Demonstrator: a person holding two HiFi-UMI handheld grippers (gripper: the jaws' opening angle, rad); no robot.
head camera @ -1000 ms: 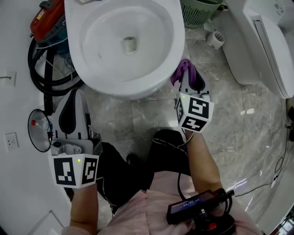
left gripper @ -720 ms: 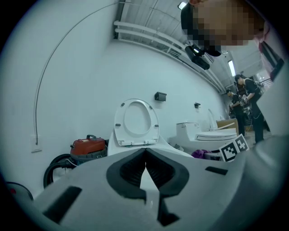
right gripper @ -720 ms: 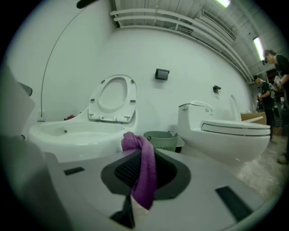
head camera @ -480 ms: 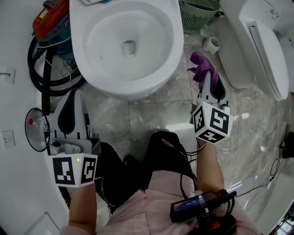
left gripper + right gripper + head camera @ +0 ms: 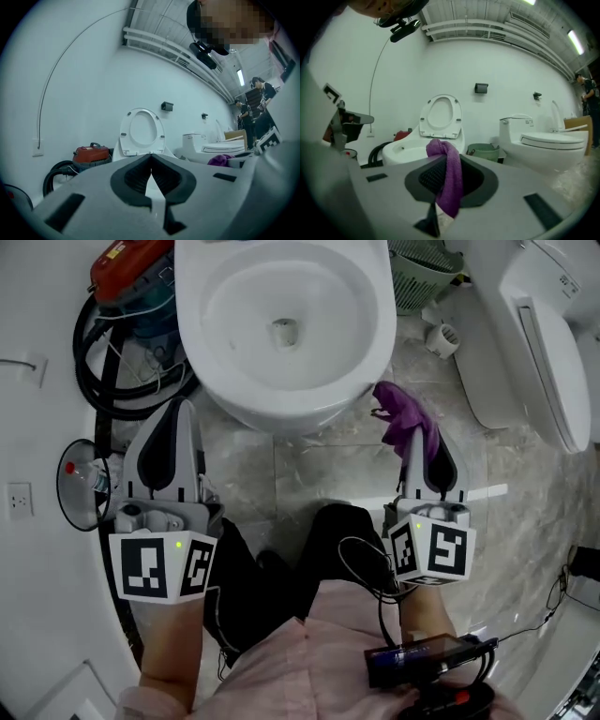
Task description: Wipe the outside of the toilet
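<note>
A person stands at the front of an open toilet (image 5: 373,343), a hand-held gripper in each hand, in a room with a marble floor (image 5: 309,474). The right hand-held gripper (image 5: 417,440) is clamped on a purple cloth (image 5: 401,413), which bunches above the jaws and hangs down between them. The cloth sits just off the toilet's front right, over the floor, and appears clear of the porcelain. The left hand-held gripper (image 5: 172,411) points at the toilet's front left, its jaws pressed together at the tips with nothing between them.

The toilet's seat is up against the wall behind it. A red vacuum (image 5: 127,266) and its black hose (image 5: 103,352) lie to the toilet's left, and a green basket (image 5: 422,277) stands to its right.

With the cloth off the surface, no wiping stroke is in hand at this moment. The pictures show no streaks or wet marks on the outer bowl, so how much has been cleaned cannot be told. By appearance the front, the sides and the base remain to be gone over.
</note>
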